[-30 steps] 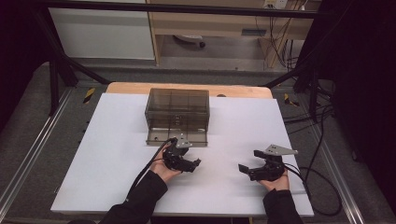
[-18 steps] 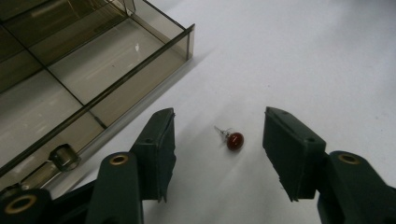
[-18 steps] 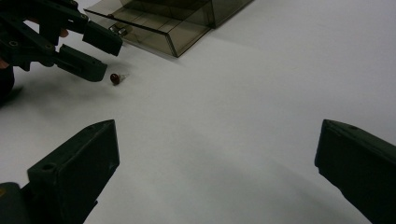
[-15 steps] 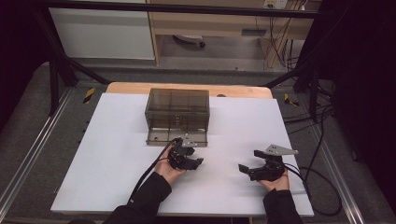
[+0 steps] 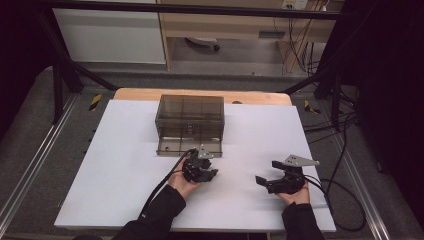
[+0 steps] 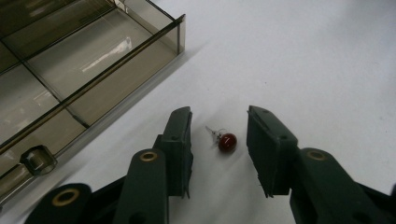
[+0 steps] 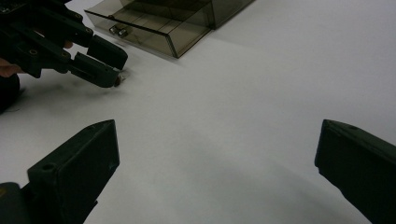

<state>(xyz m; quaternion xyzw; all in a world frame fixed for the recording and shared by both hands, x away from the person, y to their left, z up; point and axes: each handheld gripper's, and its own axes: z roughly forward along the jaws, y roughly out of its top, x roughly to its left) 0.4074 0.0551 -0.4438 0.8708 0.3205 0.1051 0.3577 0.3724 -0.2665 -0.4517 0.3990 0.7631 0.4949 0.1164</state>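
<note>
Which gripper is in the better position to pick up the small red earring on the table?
Left. The left gripper already has the red earring between its jaws, which have just been closing but do not touch it yet. The right gripper stands open, apart, over bare table.

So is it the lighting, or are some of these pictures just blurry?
Bit of both: in the left gripper view the red earring is sharp while the fingers near the lens look soft, and glare streaks the smoky drawer; the right gripper view is dim, with blurred fingers; the high view has dark surroundings around the bright white table.
</note>
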